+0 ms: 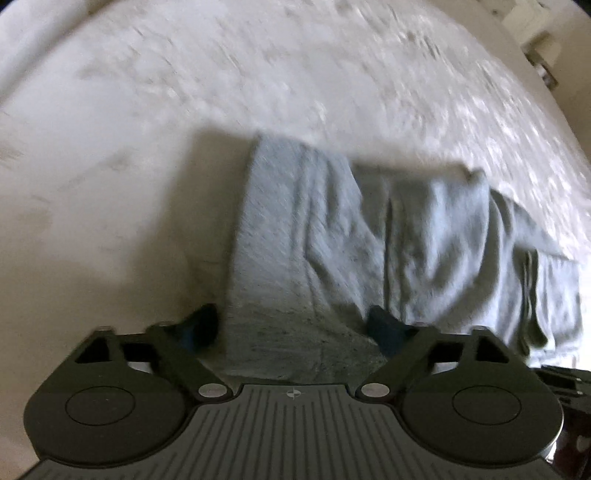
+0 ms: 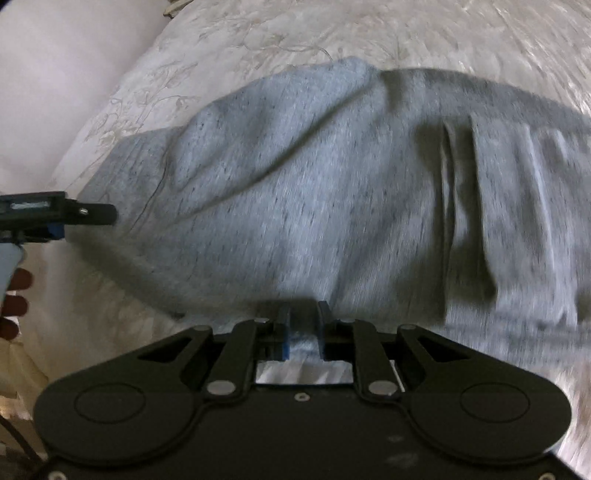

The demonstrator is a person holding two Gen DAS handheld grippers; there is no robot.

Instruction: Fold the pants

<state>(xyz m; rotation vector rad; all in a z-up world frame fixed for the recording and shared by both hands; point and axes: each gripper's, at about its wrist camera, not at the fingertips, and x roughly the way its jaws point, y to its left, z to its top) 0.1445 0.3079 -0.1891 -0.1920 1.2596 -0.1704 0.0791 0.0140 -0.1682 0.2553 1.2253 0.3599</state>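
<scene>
Grey heathered pants (image 1: 332,229) lie rumpled on a pale patterned bedspread (image 1: 258,74). In the left wrist view my left gripper (image 1: 291,328) is open, its dark fingertips spread either side of a grey cloth edge close below. In the right wrist view the pants (image 2: 314,192) fill the middle. My right gripper (image 2: 303,328) is shut on a bunch of the grey cloth between its blue pads. The left gripper also shows at the left edge of the right wrist view (image 2: 92,214), beside the pants' end. Both views are motion-blurred.
The bedspread (image 2: 258,33) spreads beyond the pants. A pale wall or headboard (image 2: 55,74) is at the upper left of the right wrist view. The person's fingers (image 2: 16,295) show at the left edge. Room furniture (image 1: 543,55) is blurred at the top right.
</scene>
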